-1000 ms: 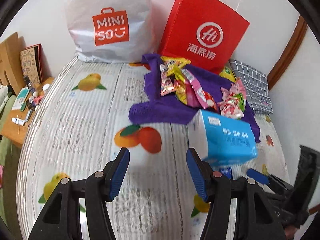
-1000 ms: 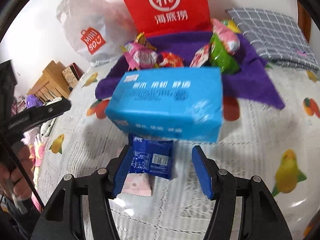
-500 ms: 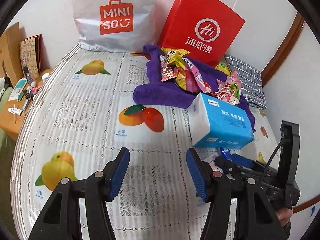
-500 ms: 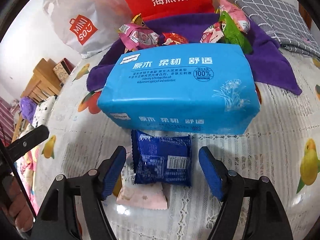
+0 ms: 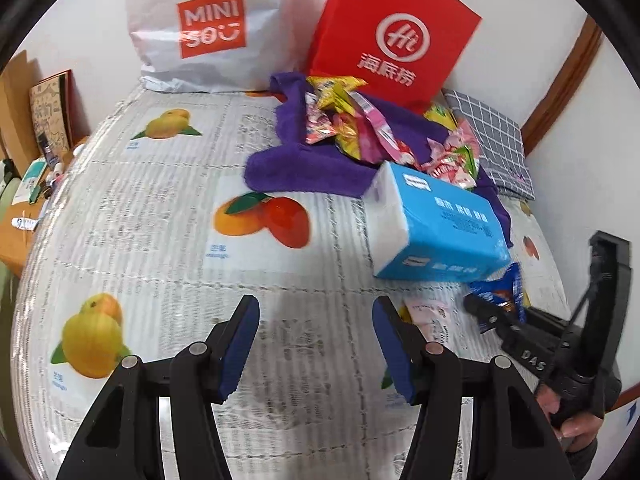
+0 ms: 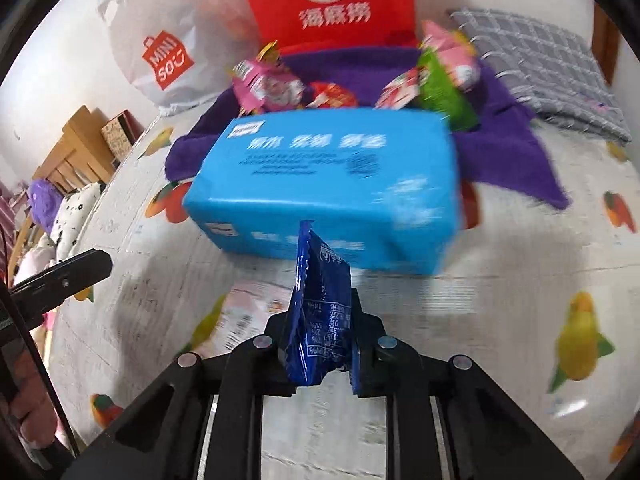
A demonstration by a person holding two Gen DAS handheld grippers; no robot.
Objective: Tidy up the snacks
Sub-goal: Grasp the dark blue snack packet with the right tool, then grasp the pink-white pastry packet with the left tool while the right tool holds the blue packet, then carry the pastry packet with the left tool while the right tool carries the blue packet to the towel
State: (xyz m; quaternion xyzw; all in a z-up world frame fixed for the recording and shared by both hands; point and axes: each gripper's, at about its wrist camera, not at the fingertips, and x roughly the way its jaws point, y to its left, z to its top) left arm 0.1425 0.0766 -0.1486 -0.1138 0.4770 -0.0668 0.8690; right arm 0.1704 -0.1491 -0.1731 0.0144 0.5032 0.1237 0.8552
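Observation:
My right gripper (image 6: 322,308) is shut on a dark blue snack packet (image 6: 320,280), which stands on edge between the pads just in front of a blue tissue pack (image 6: 328,176). In the left wrist view the right gripper (image 5: 492,312) and the dark blue snack packet (image 5: 500,288) sit at the right, beside the tissue pack (image 5: 440,224). A pale pink packet (image 6: 244,312) lies flat on the bed sheet. My left gripper (image 5: 316,320) hangs open over the fruit-print sheet with nothing between its fingers. Several snack packets (image 5: 360,128) lie on a purple towel (image 5: 304,168).
A red paper bag (image 5: 392,32) and a white MINISO bag (image 5: 208,28) lean against the back wall. A grey checked cloth (image 5: 492,140) lies at the right. A wooden side table (image 5: 16,236) with small items stands off the bed's left edge.
My right gripper has closed on the dark blue packet, which lay flat between its open fingers before and now stands up in the grip. The left gripper stays open.

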